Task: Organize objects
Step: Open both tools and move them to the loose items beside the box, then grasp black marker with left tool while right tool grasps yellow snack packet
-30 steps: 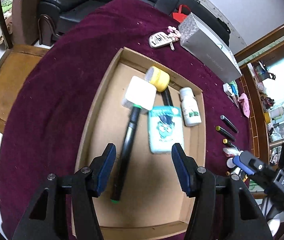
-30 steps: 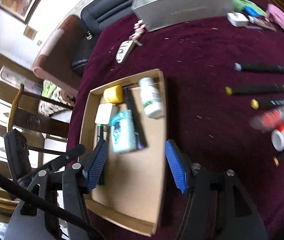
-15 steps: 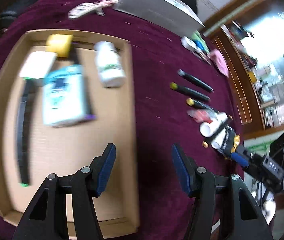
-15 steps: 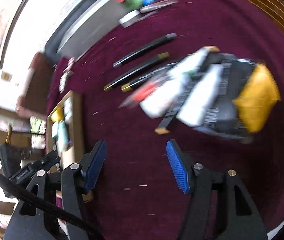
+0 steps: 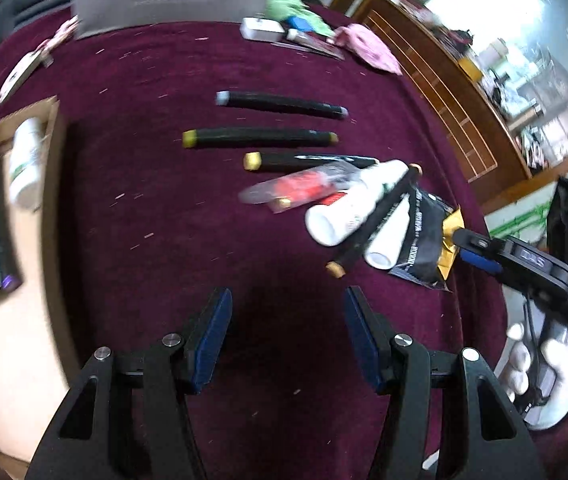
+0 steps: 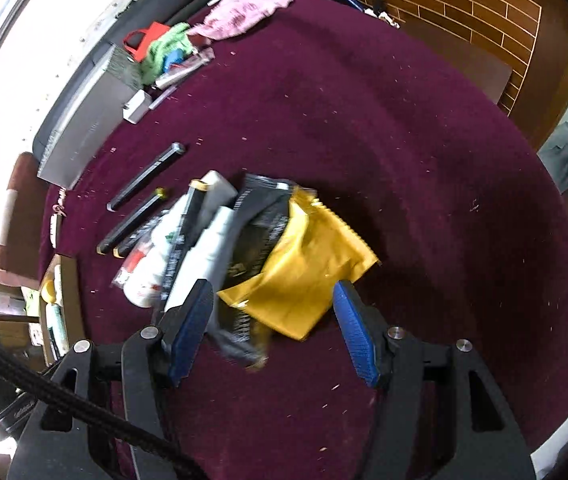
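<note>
From the left wrist, the left gripper (image 5: 286, 344) hangs apart and empty over bare cloth, the pile (image 5: 360, 216) ahead; a careless reach could scatter its tubes. From the right wrist, the right gripper (image 6: 272, 332) gapes empty beside the yellow pouch (image 6: 308, 276), apparently loose atop the heap, so pinching it may drag neighbours

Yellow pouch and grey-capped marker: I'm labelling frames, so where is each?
yellow pouch (image 6: 316, 264): right wrist view, middle of its flat face.
grey-capped marker (image 5: 280, 103): left wrist view, middle of its black barrel.
</note>
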The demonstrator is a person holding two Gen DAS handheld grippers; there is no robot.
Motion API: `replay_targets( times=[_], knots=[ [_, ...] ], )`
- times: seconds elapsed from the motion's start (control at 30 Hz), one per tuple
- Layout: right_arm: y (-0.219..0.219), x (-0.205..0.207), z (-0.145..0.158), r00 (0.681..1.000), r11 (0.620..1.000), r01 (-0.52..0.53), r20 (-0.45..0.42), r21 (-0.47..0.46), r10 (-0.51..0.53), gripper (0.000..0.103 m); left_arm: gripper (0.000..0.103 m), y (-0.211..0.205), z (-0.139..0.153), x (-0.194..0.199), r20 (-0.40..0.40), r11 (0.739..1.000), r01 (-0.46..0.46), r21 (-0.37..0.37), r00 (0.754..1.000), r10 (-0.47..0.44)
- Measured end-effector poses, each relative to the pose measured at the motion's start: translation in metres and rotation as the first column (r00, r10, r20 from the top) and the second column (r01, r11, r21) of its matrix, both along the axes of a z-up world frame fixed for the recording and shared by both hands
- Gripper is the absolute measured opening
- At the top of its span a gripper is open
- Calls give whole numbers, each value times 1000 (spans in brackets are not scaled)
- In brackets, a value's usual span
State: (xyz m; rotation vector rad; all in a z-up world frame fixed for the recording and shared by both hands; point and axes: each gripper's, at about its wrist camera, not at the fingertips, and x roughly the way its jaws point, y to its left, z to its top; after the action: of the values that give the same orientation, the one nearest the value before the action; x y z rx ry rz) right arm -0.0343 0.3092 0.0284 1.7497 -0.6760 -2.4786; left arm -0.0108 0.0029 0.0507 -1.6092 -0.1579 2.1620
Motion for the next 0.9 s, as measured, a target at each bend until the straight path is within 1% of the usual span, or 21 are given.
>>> replay_targets(
  times=[0.07, 0.13, 0.17, 0.2, 0.23, 0.3, 0.37, 0.43, 0.5, 0.57, 0.6, 0.63, 0.67, 0.73, 0.83, 0.9],
  knots=[
    [-3, -10, -8, 999, 998, -32, 22, 52, 31, 62, 51, 15, 0, -1, -13, 999, 30, -14, 999, -30],
    [-4, -18, -19, 997, 996, -57, 50, 65, 54, 61, 51, 31, 0, -3, -29, 998, 56, -29, 998, -57],
    [-4, -19, -21, 997, 996, -61, 55, 70, 57, 59, 51, 38, 0, -4, -38, 997, 70, -38, 997, -71],
    [-3, -20, -21, 997, 995, -63, 54, 79, 59, 50, 51, 45, 0, -5, -50, 995, 81, -51, 995, -83],
    [-3, -20, -21, 997, 994, -68, 52, 82, 64, 49, 51, 51, -1, -6, -61, 994, 88, -63, 994, -92],
    [-1, -17, -18, 995, 994, -95, 47, 63, 92, 43, 51, 63, -3, -11, -76, 992, 102, -80, 991, -108],
    [2, -13, -17, 990, 990, -129, 55, 54, 126, 42, 51, 76, -5, -16, -93, 988, 122, -95, 987, -131],
    [5, -7, -18, 989, 989, -140, 62, 42, 137, 42, 51, 92, -9, -20, -115, 979, 165, -121, 977, -179],
    [10, -1, -19, 989, 991, -132, 66, 8, 131, 42, 50, 110, -15, -23, -137, 961, 207, -184, 963, -234],
    [15, 3, -22, 990, 992, -124, 68, -34, 126, 43, 40, 121, -23, -26, -134, 945, 254, -206, 949, -284],
    [16, 4, -23, 990, 992, -121, 70, -43, 124, 43, 32, 128, -29, -28, -117, 933, 280, -224, 943, -311],
    [18, 6, -25, 990, 992, -117, 71, -51, 120, 44, 19, 133, -34, -29, -96, 924, 298, -239, 940, -327],
    [19, 7, -26, 991, 992, -112, 69, -62, 117, 44, 17, 136, -39, -29, -72, 917, 318, -241, 936, -344],
    [20, 8, -26, 992, 992, -109, 62, -68, 113, 44, 14, 137, -41, -24, -82, 912, 323, -253, 932, -353],
    [19, 9, -24, 991, 991, -120, 54, -61, 123, 45, 12, 128, -41, -21, -46, 926, 323, -195, 940, -338],
    [18, 10, -24, 990, 990, -127, 52, -56, 130, 45, 12, 121, -41, -18, -38, 931, 318, -182, 943, -329]
  ],
)
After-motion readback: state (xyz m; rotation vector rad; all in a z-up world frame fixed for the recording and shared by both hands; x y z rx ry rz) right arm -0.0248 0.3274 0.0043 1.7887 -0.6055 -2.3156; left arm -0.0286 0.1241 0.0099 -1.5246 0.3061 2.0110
